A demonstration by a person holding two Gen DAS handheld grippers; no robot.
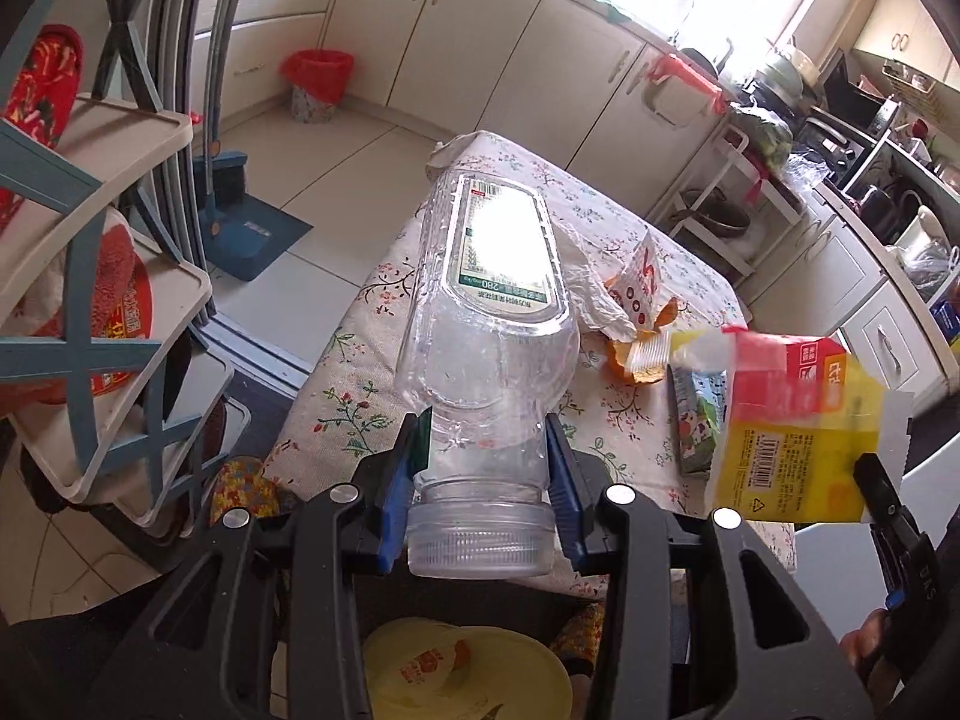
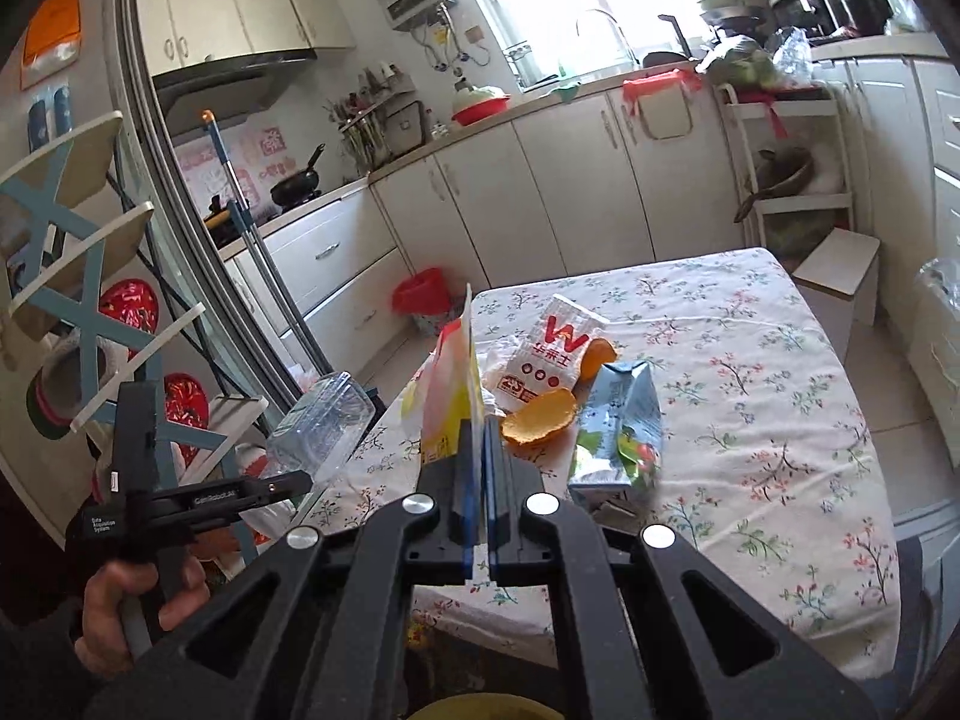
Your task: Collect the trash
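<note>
A: So, the left hand-held gripper [image 1: 487, 450] is part open, clamped on the bottle [image 1: 489, 306] neck, above the counter [image 2: 780, 420] edge.
B: Right hand-held gripper [image 2: 483, 450] pinches the yellow packet [image 2: 447, 396], jaws nearly closed. Carry both level to the red bin [image 2: 422, 294].
A: Peel [image 2: 540, 417], carton [image 2: 621, 438] and wrapper [image 2: 549, 360] remain; the rack [image 2: 84, 276] stands beside the way.

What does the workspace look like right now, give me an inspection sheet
Surface: table under a floral cloth.
Job's things: clear plastic bottle and yellow packet lifted; orange peels, blue carton, white wrapper lie on the cloth.
Clutter: nothing seen beyond the trash.
Grippers: left gripper jaws clamp the bottle's neck; right gripper jaws shut on the packet's edge.
Cables: nothing seen.
Surroundings: red-lined bin on the floor, cabinets, shelf rack.
</note>
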